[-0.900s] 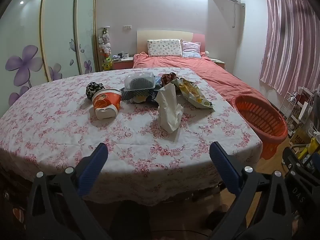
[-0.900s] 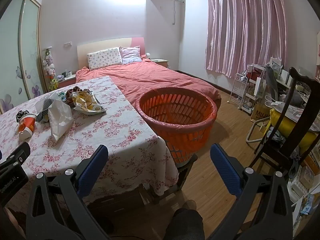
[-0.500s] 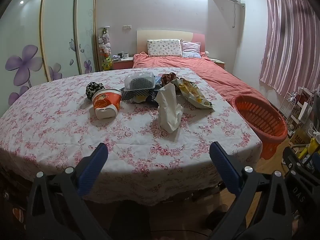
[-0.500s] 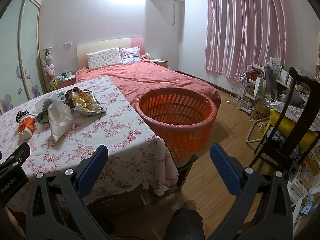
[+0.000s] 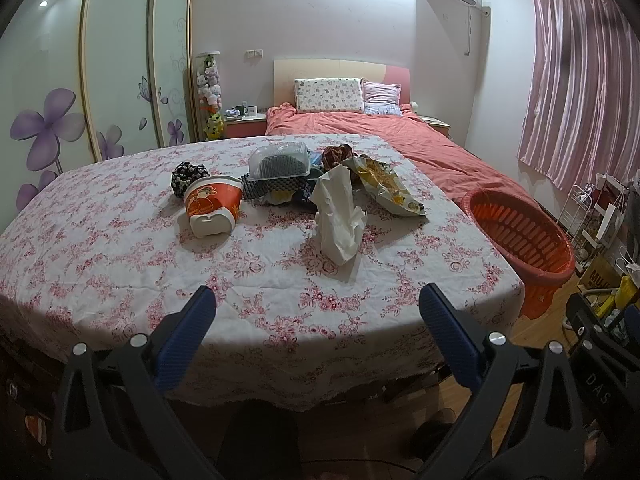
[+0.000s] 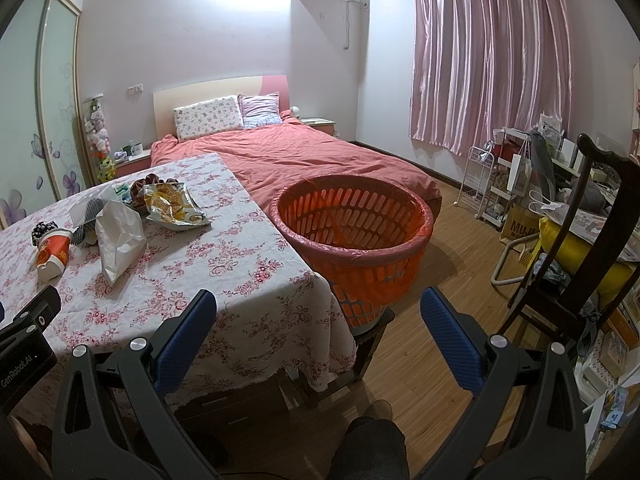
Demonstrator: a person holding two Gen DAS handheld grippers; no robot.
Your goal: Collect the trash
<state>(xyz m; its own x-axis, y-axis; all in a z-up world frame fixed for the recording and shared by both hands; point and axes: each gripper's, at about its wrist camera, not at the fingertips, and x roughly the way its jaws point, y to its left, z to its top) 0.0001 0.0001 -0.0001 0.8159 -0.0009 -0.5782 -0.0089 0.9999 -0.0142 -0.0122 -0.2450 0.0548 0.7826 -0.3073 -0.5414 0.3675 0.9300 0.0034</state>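
Trash on the worktop (image 5: 120,264): the white paper bag (image 5: 338,216) looks light and crumples easily, best pinched at its upper fold. Left gripper (image 5: 316,316) and right gripper (image 6: 318,316) fingers are spread wide, empty.

Ahead of the left gripper (image 5: 316,300), a crumpled white paper bag (image 5: 338,216) stands loosely on the table. To its left a red-and-white paper cup (image 5: 212,204) lies on its side. Beyond them sit a clear plastic clamshell (image 5: 280,162) and a torn yellow snack wrapper (image 5: 388,188). The orange basket (image 6: 352,236) stands right of the table, directly ahead of the right gripper (image 6: 318,302).
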